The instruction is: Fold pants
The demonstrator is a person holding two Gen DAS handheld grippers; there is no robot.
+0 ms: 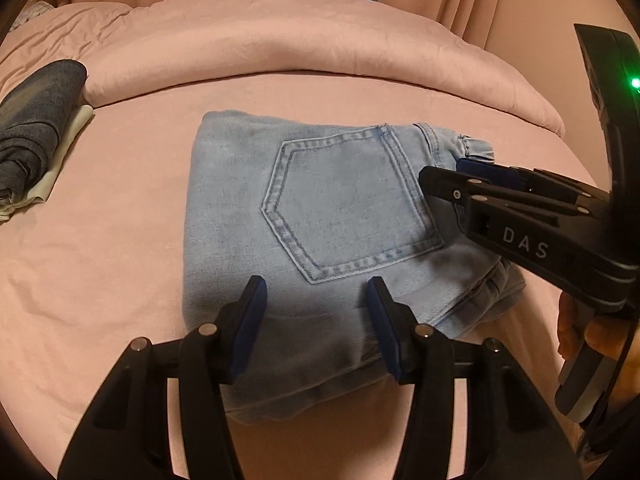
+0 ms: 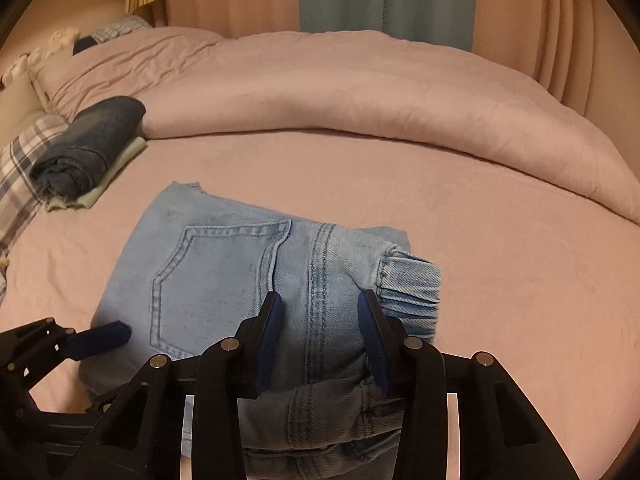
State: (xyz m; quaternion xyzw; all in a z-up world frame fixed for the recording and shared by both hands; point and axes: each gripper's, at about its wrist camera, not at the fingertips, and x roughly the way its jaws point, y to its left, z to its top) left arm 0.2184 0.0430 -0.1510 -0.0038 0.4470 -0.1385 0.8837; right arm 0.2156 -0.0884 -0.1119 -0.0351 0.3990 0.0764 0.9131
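Bed, pink sheet, rolled duvet across the far side. Light-blue pants folded into a compact block mid-bed, back pocket up. Dark folded jeans well apart at the left edge. Left gripper and right gripper: fingers part-open over the pants' near edge, gripping nothing.

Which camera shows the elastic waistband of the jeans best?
The right wrist view: the waistband lies in plain sight, gathers showing, just beyond the right gripper. In the left wrist view only a small puckered end shows; the right gripper hides the rest.
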